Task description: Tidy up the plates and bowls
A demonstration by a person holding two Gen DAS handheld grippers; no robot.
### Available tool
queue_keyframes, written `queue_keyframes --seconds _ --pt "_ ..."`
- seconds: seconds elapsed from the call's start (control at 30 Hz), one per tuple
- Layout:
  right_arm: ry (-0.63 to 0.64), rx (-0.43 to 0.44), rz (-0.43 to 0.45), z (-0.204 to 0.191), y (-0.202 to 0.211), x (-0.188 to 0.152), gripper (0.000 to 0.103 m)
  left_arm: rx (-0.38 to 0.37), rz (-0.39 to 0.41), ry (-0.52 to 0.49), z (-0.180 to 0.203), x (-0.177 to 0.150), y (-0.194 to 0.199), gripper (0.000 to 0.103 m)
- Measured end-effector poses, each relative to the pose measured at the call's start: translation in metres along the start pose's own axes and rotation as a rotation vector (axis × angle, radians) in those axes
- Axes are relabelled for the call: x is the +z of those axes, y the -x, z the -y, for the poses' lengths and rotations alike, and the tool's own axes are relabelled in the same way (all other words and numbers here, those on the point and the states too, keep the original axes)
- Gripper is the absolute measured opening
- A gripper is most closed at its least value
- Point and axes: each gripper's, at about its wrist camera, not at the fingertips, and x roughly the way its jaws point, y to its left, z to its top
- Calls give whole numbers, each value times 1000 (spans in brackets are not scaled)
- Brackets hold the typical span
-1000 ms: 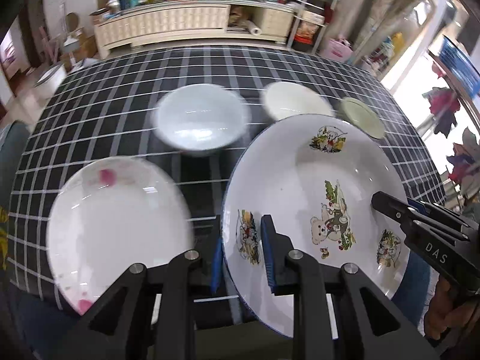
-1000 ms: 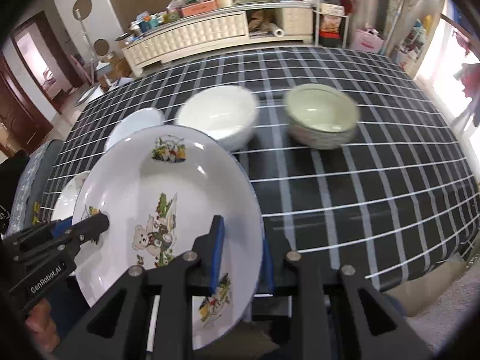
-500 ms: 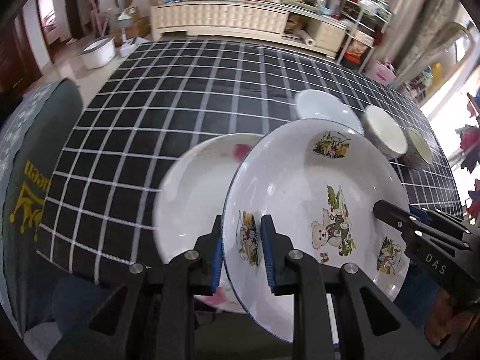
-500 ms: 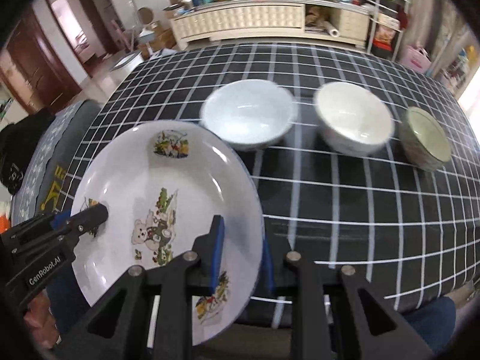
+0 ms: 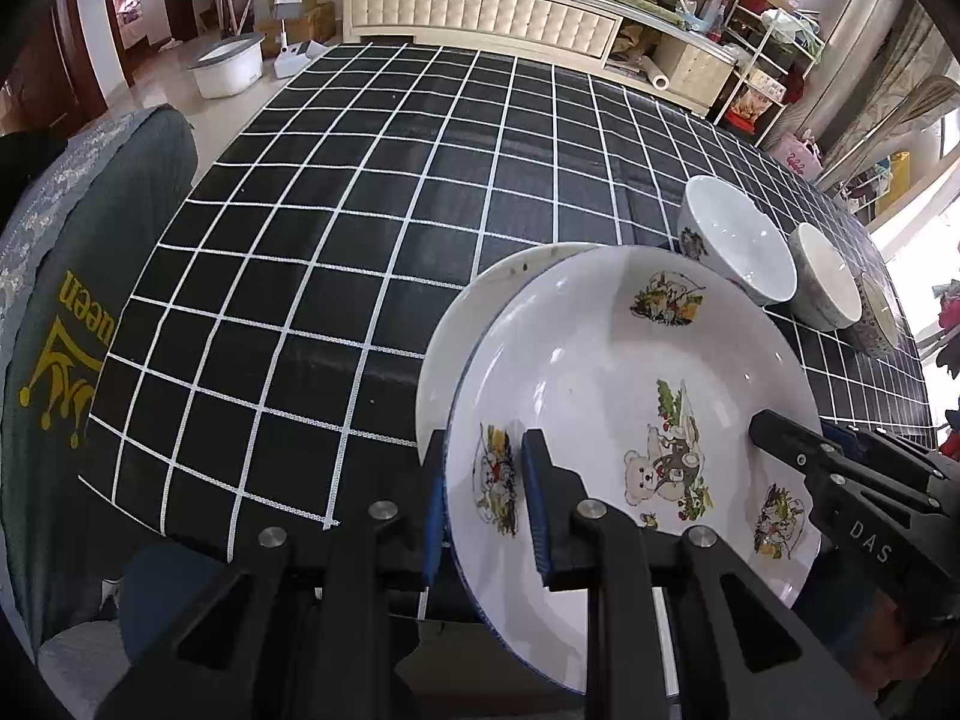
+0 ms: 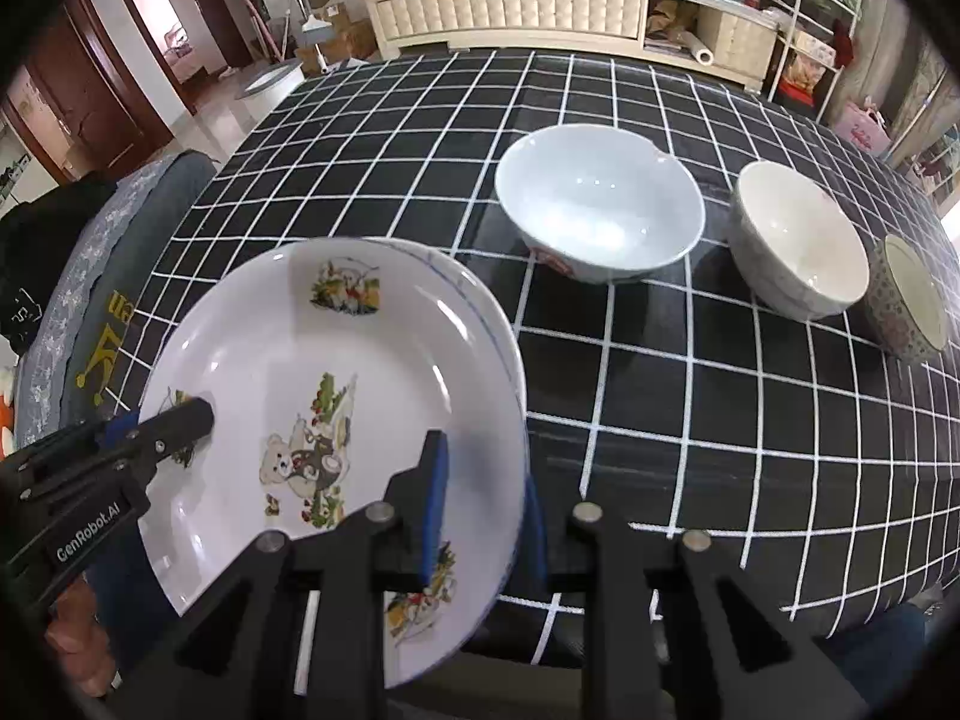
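Just above the plain white plate (image 5: 474, 312) on the checked desk (image 5: 372, 228), the bear-printed plate (image 5: 606, 372) hangs nearly centred, tilted; the left hand-held gripper (image 5: 483, 504) pinches its left rim and the right hand-held gripper (image 6: 483, 498) its right rim; glossy white, blue-edged.

A black white-checked tablecloth (image 5: 372, 228); beyond it a cream tufted sideboard (image 5: 480, 15), a white basin (image 5: 228, 66) at its left.

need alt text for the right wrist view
Both grippers clamp opposite rims of a bear-print plate over another plate. Three empty bowls line the checked tablecloth beyond.
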Motion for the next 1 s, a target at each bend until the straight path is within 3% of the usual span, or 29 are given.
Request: queue_keyframes --seconds 0.77,1.0 --pt "10 -55 -45 -2 -30 13 28 -38 -30 8 -2 15 -27 21" --pt "16 -54 -47 -2 -32 15 29 -63 -32 56 -6 15 -25 24"
